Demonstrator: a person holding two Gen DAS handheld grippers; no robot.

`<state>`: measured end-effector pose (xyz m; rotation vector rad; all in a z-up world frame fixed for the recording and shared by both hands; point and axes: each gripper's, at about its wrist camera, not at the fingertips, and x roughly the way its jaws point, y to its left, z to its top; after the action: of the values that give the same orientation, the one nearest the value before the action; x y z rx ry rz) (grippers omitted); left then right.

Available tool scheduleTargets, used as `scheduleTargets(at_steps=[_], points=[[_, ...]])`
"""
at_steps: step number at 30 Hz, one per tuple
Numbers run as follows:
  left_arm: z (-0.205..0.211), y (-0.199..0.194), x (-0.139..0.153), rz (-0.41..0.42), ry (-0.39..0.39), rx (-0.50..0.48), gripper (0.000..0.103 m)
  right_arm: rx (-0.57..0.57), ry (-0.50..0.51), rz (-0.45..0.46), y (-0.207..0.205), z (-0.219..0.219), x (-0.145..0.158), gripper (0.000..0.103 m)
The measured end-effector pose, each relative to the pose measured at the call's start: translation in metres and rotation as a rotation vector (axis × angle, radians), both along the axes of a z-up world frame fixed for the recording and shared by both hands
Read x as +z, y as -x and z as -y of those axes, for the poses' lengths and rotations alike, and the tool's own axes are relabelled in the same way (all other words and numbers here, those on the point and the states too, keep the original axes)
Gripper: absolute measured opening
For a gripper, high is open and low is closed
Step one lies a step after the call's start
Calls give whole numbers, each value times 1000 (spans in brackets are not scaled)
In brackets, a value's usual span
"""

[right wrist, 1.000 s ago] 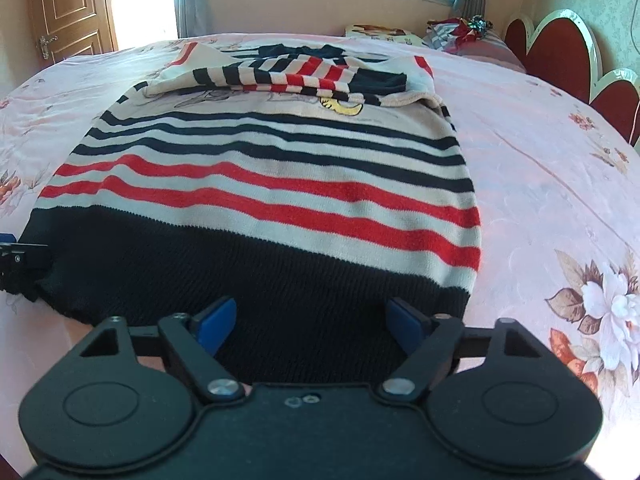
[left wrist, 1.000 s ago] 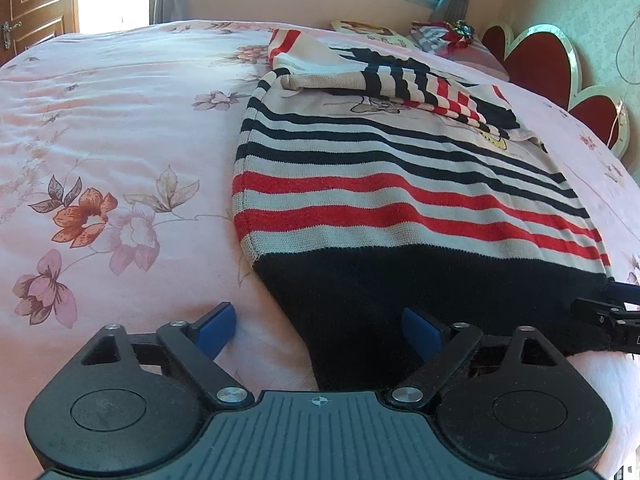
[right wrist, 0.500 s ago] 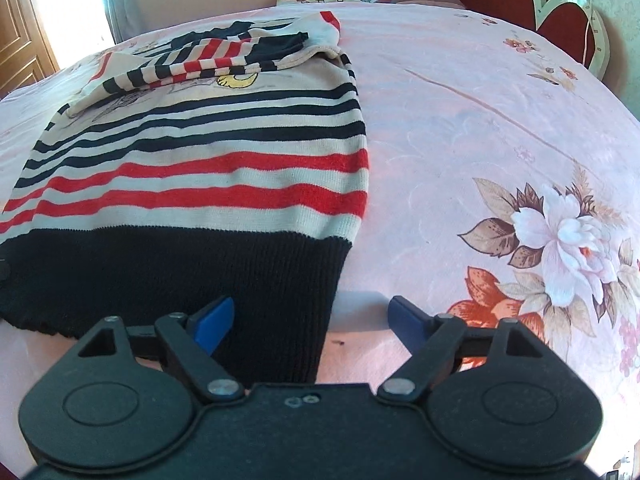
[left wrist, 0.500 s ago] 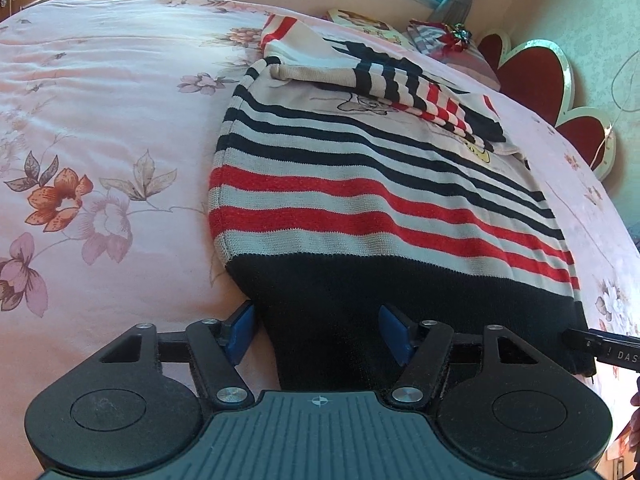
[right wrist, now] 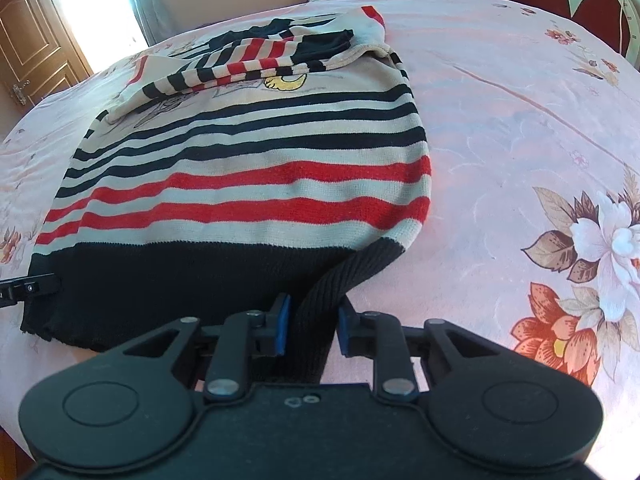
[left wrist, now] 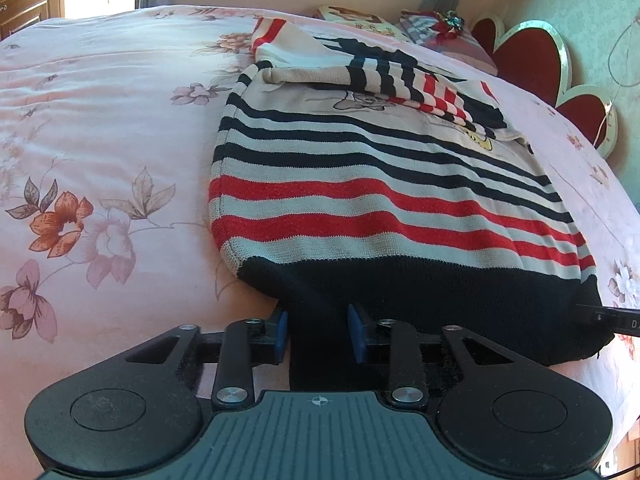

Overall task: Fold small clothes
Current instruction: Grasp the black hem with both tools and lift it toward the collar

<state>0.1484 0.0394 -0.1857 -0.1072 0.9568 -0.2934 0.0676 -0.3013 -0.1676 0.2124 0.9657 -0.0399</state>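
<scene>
Our left gripper [left wrist: 316, 334] just closed, pinching the striped sweater [left wrist: 372, 200] at its black hem's left corner, sweater flat on our floral bedspread [left wrist: 100, 140], our right gripper [right wrist: 311, 330] likewise just clamped on the right corner.

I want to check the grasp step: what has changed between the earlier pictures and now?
Both claws have just been closing. The left claw now pinches the black hem at the left corner of the striped sweater; the right claw, which shifted to the right corner, pinches the hem there and bunches it. Before, both stood open around the hem. The folded sleeves and the sweater's place on the bed stayed the same.
</scene>
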Motion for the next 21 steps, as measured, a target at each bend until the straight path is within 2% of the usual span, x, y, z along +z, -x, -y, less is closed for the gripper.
scheduleTargets(at_steps=[2, 5, 9, 12, 15, 21], points=[[-4, -1, 3, -8, 41, 7, 12, -1, -18, -3, 1, 2, 1, 15], [-9, -3, 13, 3, 117, 24, 11, -22, -80, 9, 1, 8, 6, 12], [-11, -19, 35, 57, 195, 32, 11, -30, -184, 63, -3, 15, 23, 12], [-7, -41, 50, 117, 218, 32, 11, -46, -256, 124, -16, 25, 40, 11], [1, -76, 64, 155, 246, 40, 11, -68, -310, 192, -40, 36, 58, 11], [26, -168, 82, 244, 244, 66, 11, -111, -361, 299, -129, 66, 80, 11]])
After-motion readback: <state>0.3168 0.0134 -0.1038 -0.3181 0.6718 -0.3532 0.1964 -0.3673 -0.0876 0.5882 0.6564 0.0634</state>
